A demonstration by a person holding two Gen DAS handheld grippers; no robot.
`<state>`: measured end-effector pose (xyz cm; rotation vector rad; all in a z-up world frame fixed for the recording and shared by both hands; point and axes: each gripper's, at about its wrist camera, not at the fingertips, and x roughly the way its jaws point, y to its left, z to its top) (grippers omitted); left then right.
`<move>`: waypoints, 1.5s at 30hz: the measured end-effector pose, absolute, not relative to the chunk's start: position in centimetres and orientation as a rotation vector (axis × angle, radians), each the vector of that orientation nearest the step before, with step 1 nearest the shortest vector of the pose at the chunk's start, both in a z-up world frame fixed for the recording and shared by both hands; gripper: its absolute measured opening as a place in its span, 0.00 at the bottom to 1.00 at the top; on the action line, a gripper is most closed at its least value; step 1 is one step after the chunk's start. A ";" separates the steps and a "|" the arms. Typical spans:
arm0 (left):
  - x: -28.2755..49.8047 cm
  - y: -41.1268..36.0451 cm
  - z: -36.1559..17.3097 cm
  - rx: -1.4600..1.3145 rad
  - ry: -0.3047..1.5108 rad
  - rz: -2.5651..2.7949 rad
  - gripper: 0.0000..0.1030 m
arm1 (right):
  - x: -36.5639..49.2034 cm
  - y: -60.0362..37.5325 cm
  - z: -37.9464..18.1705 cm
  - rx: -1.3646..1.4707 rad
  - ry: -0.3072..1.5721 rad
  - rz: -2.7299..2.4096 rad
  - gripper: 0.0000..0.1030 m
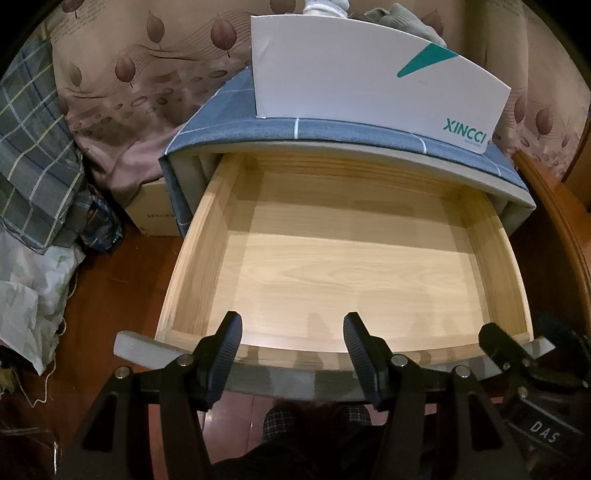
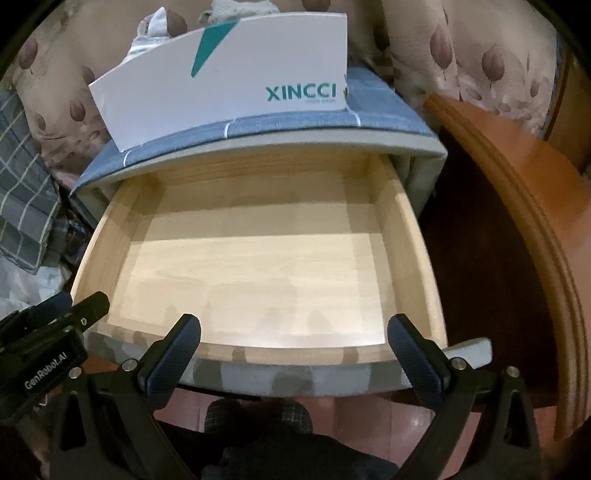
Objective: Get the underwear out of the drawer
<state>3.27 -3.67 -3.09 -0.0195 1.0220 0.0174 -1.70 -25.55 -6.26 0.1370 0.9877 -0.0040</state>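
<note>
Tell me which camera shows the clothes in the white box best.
The left wrist view: both bundles of clothes poke above the white box, though cut off by the top edge. The right wrist view shows smaller scraps behind the box.

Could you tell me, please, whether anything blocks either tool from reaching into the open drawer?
Nothing visible does. The drawer is pulled out, its bare wooden floor in view, and the left tool and right tool stand open above its front edge.

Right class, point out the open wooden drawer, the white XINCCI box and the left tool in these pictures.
Wooden drawer (image 1: 369, 266): left wrist view, on its bare floor panel.
White XINCCI box (image 2: 236, 81): right wrist view, on its front face.
Left tool (image 1: 293, 325): left wrist view, midway between its open fingertips.
</note>
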 end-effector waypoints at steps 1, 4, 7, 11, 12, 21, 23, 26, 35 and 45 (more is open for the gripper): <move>3.3 -3.7 -3.1 -0.014 1.022 0.020 0.57 | -1.6 -25.6 -6.5 0.144 0.999 -0.003 0.97; 3.4 -3.8 -3.2 -0.013 1.022 0.021 0.57 | -1.5 -25.8 -6.7 0.159 1.006 -0.006 0.97; 3.3 -3.9 -3.3 -0.011 1.024 0.021 0.57 | -1.6 -25.6 -6.7 0.140 1.004 -0.008 0.97; 3.3 -3.9 -3.3 0.003 1.020 0.023 0.57 | -1.6 -25.6 -6.7 0.140 1.000 -0.008 0.97; 3.2 -4.0 -3.3 0.005 1.020 0.023 0.57 | -1.6 -25.6 -6.8 0.140 1.001 -0.009 0.97; 3.3 -4.0 -3.4 0.005 1.024 0.022 0.57 | -1.4 -25.8 -6.9 0.134 1.014 -0.004 0.97; 3.3 -4.0 -3.4 0.007 1.026 0.020 0.57 | -1.4 -25.7 -6.9 0.123 1.016 -0.005 0.97; 3.2 -4.1 -3.4 0.012 1.025 0.018 0.57 | -1.4 -25.5 -7.0 0.114 1.016 -0.004 0.97; 3.2 -4.2 -3.5 0.016 1.026 0.017 0.57 | -1.4 -25.4 -7.1 0.112 1.018 -0.005 0.97; 3.2 -4.3 -3.6 0.016 1.028 0.012 0.57 | -1.4 -25.1 -7.2 0.104 1.020 -0.010 0.97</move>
